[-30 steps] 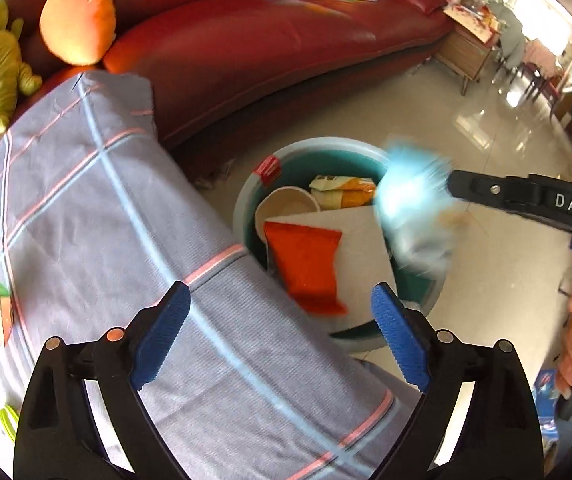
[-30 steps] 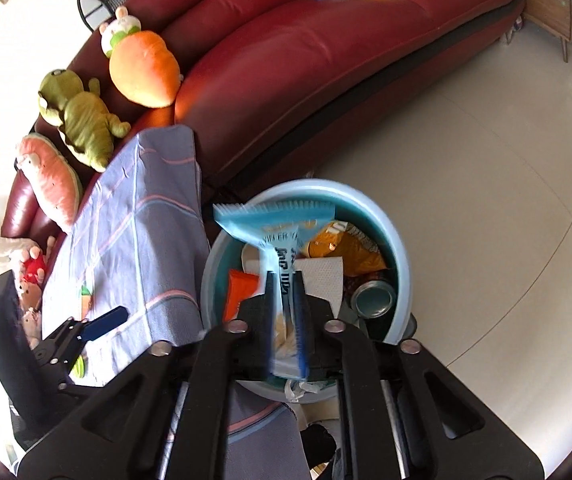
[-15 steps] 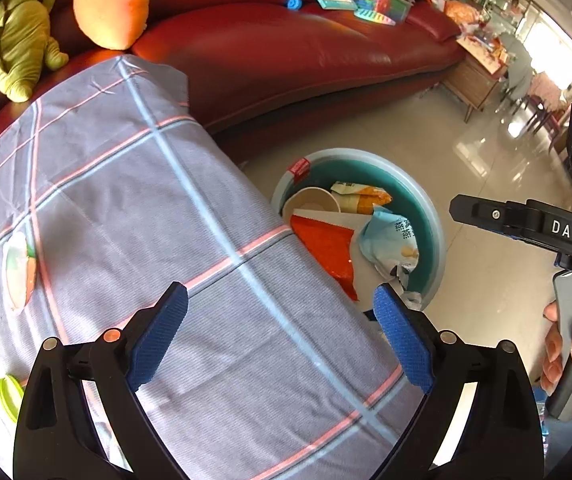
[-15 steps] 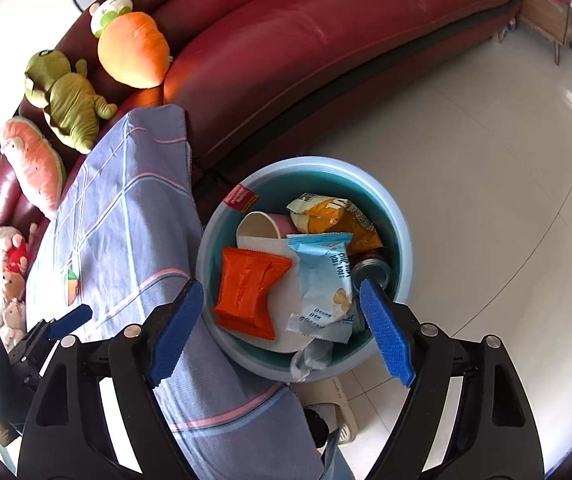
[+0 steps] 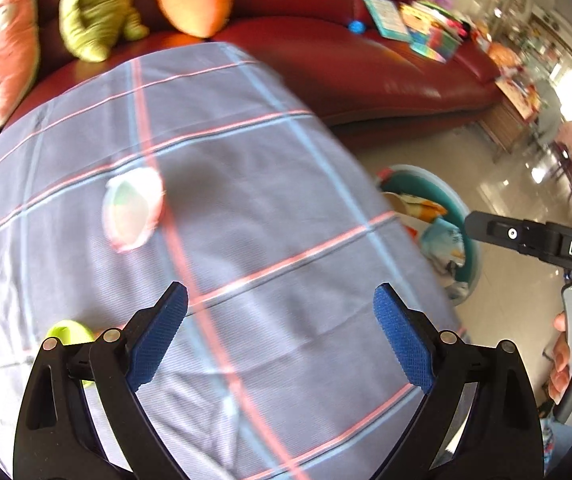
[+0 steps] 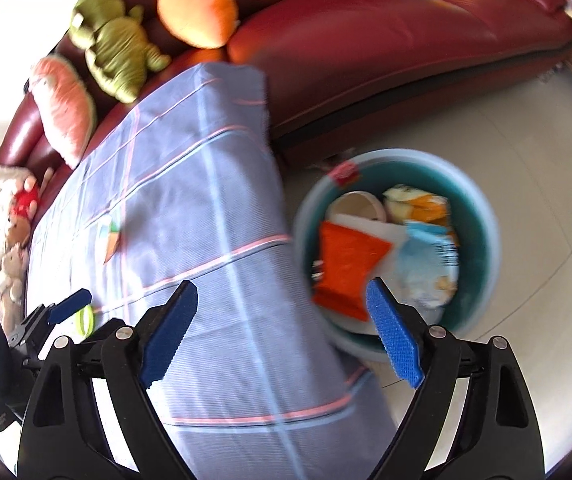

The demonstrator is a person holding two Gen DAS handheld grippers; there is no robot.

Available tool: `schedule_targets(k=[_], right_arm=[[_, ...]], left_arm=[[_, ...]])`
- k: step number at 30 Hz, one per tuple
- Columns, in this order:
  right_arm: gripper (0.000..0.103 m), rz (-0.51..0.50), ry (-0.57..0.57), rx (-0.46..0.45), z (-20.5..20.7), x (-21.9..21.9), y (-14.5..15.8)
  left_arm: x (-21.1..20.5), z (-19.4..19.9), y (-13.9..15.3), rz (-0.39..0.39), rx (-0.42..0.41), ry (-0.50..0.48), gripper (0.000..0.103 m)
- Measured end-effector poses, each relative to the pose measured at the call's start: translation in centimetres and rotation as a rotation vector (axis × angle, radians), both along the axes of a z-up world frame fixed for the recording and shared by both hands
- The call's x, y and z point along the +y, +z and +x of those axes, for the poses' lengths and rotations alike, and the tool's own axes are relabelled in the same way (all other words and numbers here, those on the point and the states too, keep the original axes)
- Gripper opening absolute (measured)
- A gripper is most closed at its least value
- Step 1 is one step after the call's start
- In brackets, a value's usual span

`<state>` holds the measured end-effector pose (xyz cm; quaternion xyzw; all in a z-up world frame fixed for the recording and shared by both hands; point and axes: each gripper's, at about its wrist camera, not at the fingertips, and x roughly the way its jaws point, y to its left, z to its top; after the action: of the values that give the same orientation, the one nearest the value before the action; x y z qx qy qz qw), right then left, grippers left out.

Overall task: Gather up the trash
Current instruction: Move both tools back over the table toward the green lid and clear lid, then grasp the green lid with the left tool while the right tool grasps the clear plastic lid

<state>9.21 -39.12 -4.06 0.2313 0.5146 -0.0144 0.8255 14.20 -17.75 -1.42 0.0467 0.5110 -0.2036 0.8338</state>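
- My left gripper (image 5: 280,340): jaws spread wide apart, nothing between the blue pads (image 5: 158,340); it hangs over the table
- My right gripper (image 6: 282,332): jaws likewise wide apart and empty, set over the table edge with the bin just beyond its right pad
- Table (image 5: 246,240), under a grey-blue checked cloth (image 6: 206,200) with pink and pale blue lines; a carrot motif (image 6: 112,242) is printed on it
- Lime-green round item (image 5: 68,330): on the cloth, partly behind my left gripper's left finger; too hidden to say what it is
- Pale pink and green piece (image 5: 132,210): lying on the cloth farther out, blurred, kind not clear
- Trash bin (image 6: 481,216): round, teal inside with a pale rim, standing on the floor just beside the table's corner
- In the bin: an orange packet (image 6: 345,264), a light blue snack wrapper (image 6: 429,264), a yellow-orange bag (image 6: 417,206), a paper cup (image 6: 359,204) and white paper, all lying loose together
- Tiled floor (image 6: 525,80): pale and glossy, around the bin
- Red leather sofa (image 6: 365,40): behind the table and the bin
- On the sofa: a carrot plush (image 6: 196,4), a green frog plush (image 6: 114,44), a pink watermelon cushion (image 6: 64,108); books and toys (image 5: 413,28) lie at the far end
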Motion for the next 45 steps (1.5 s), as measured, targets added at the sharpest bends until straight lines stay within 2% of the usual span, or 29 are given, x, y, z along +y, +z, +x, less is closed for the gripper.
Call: schedule_targets(k=[7, 14, 21, 27, 28, 30, 31, 32, 33, 40, 45], right_arm=[[0.082, -0.011, 0.115, 0.022, 1.8, 6.3, 0.2], [0.082, -0.035, 0.201, 0.051, 2.6, 11.3, 0.0], [0.082, -0.042, 0.236, 0.075, 2.7, 14.1, -0.5], [0.082, -0.050, 0.244, 0.093, 3.2, 15.3, -0.8], [0.082, -0.052, 0.246, 0.095, 3.4, 15.5, -0.8], [0.082, -0.054, 0.251, 0.096, 3.8, 15.9, -0.9], [0.082, -0.055, 0.252, 0.096, 3.9, 16.0, -0.9], [0.082, -0.057, 0.253, 0.095, 4.2, 16.2, -0.9], [0.082, -0.057, 0.255, 0.095, 4.4, 16.3, -0.9], [0.082, -0.070, 0.294, 0.101, 6.4, 18.5, -1.2], [0.082, -0.074, 0.325, 0.080, 9.4, 20.6, -1.1]], left_arm=[[8.0, 0.0, -0.6, 0.023, 0.014, 0.108, 0.094], [14.4, -0.7, -2.5, 0.045, 0.030, 0.183, 0.094], [16.4, -0.7, -4.3, 0.063, 0.037, 0.189, 0.094], [15.9, -0.3, -5.0, 0.088, 0.035, 0.188, 0.094], [15.9, -0.1, -5.2, 0.092, 0.029, 0.188, 0.093], [15.7, -0.1, -5.1, 0.112, 0.005, 0.192, 0.083], [15.5, -0.1, -5.0, 0.121, -0.007, 0.189, 0.074], [15.4, -0.1, -4.9, 0.125, -0.017, 0.185, 0.059], [15.5, 0.0, -4.7, 0.131, -0.025, 0.185, 0.056], [17.0, 1.3, -3.8, 0.054, -0.018, 0.210, 0.056], [19.0, 2.9, -2.8, 0.000, -0.019, 0.254, 0.056]])
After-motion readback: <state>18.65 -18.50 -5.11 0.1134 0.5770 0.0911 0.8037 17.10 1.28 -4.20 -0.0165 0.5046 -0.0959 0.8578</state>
